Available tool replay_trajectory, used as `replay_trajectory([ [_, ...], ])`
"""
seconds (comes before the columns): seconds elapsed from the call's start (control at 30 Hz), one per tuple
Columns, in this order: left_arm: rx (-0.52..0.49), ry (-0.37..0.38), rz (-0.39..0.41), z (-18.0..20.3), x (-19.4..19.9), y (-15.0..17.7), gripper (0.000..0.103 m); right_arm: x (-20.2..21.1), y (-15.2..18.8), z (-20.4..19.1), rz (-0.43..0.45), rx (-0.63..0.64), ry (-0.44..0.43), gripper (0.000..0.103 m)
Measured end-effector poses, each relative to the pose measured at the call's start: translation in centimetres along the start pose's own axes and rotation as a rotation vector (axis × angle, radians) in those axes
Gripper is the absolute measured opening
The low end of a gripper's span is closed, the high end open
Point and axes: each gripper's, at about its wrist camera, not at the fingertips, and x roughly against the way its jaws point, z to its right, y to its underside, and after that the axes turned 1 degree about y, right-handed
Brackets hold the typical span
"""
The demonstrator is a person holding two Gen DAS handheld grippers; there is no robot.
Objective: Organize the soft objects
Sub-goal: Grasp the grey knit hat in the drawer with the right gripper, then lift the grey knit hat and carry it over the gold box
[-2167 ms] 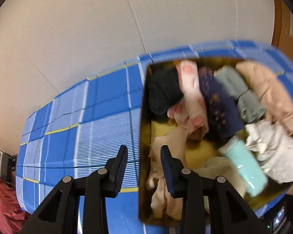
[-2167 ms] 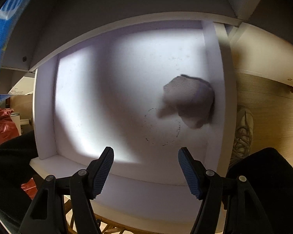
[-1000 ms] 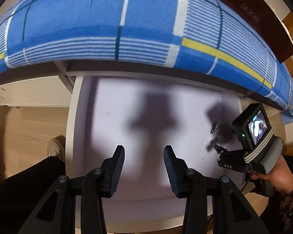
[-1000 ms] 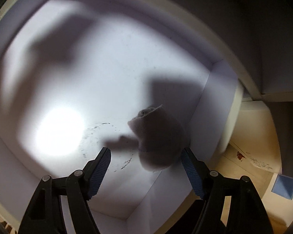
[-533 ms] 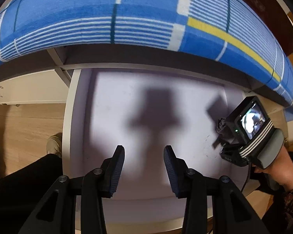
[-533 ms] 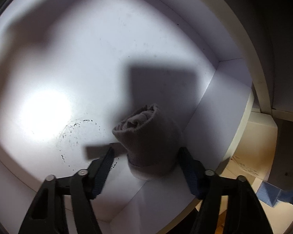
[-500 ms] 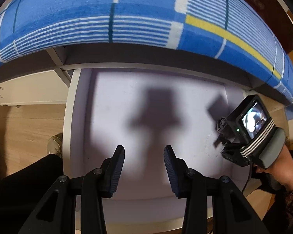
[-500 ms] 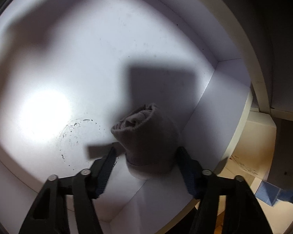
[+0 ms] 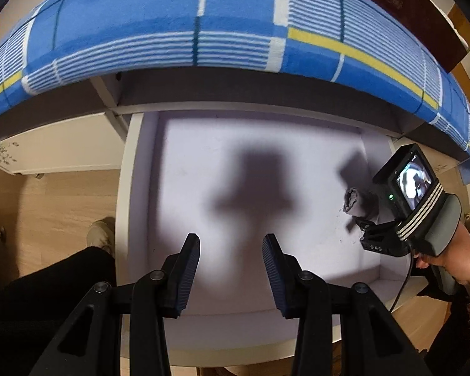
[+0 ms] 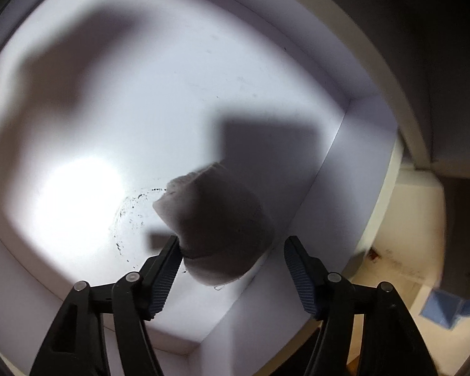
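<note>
The rolled grey cloth is mostly hidden behind the right gripper; its fabric perhaps knitted.

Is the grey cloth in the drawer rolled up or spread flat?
Rolled up: the grey cloth forms a compact bundle near the drawer corner.

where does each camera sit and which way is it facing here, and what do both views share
Left wrist: on the left gripper, looking steeply down into the white drawer under the blue plaid bed cover; its open, empty fingers, a dark trouser leg and the right hand show.
Right wrist: on the right gripper, looking down into the drawer's right corner; only its own fingers show, opening around the rolled grey sock.
Shared: the drawer floor, the sock by the right wall.
</note>
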Motion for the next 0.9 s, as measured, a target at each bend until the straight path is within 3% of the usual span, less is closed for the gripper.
replay_trajectory([
  [0.17, 0.016, -0.017, 0.001, -0.6, 0.0, 0.4, 0.042, -0.5, -0.3, 0.4, -0.02, -0.014, -0.045, 0.053],
  [0.3, 0.047, -0.024, -0.005, -1.2, -0.3, 0.4, 0.042, -0.3, 1.0, 1.1, -0.013, -0.072, -0.11, 0.052],
  [0.57, 0.086, -0.038, -0.017, -1.6, -0.9, 0.1, 0.042, 1.1, 3.0, 4.2, -0.003, -0.295, -0.356, 0.052],
  [0.9, 0.045, -0.026, -0.002, -0.4, -0.8, -0.1, 0.042, 3.0, 5.2, 5.4, 0.02, -0.393, -0.497, 0.052],
])
